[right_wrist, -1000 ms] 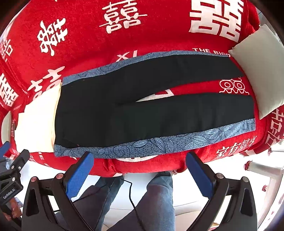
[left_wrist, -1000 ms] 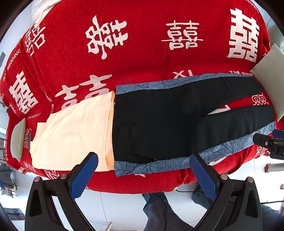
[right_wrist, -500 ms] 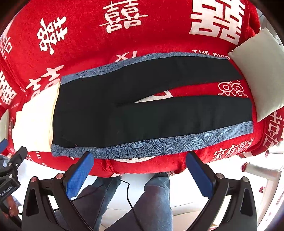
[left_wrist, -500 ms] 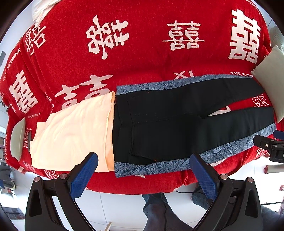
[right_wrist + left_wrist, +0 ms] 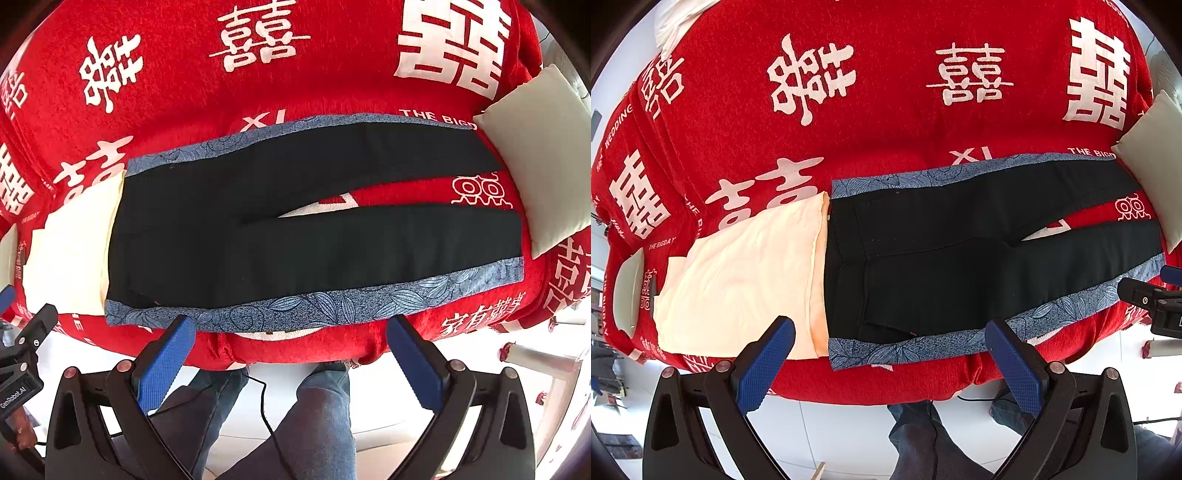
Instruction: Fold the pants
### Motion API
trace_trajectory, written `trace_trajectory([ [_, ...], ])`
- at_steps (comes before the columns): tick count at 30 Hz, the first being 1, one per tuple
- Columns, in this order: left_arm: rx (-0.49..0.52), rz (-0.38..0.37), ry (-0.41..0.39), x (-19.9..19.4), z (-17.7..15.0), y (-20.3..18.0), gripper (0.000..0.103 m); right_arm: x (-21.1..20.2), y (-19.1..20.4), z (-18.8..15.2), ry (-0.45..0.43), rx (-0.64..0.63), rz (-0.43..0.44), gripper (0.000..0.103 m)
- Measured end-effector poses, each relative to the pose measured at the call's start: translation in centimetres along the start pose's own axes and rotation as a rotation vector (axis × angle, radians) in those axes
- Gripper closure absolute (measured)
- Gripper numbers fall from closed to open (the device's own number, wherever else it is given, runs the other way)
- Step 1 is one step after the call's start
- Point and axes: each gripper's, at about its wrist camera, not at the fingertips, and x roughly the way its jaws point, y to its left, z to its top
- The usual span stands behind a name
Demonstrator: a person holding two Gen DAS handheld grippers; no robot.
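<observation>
Black pants (image 5: pixel 960 258) with blue leaf-patterned side stripes lie flat on the red bed cover, waist to the left, legs spread apart to the right. They also show in the right wrist view (image 5: pixel 295 229). My left gripper (image 5: pixel 886 354) is open and empty, hovering over the bed's near edge below the waist end. My right gripper (image 5: pixel 291 354) is open and empty, over the near edge below the near leg's blue stripe (image 5: pixel 314 306). The right gripper's tip shows at the right of the left wrist view (image 5: pixel 1145 299).
A cream folded garment (image 5: pixel 738 280) lies touching the waist on the left. A white pillow (image 5: pixel 535 155) sits by the leg hems at the right. The red cover (image 5: pixel 886 110) with white characters extends far behind. The person's jeans-clad legs (image 5: pixel 314 417) stand at the bed's near edge.
Both grippers have moved slightly closer to the bed's near edge; the pants sit a little lower in the views. Nothing was grasped.
</observation>
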Motion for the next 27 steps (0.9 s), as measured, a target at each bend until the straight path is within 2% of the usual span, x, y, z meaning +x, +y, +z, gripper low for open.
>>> trace_trajectory([
  [27, -0.017, 0.017, 0.0, -0.15, 0.07, 0.34, 0.0, 0.1, -0.15, 0.14, -0.012, -0.005, 0.014, 0.0],
])
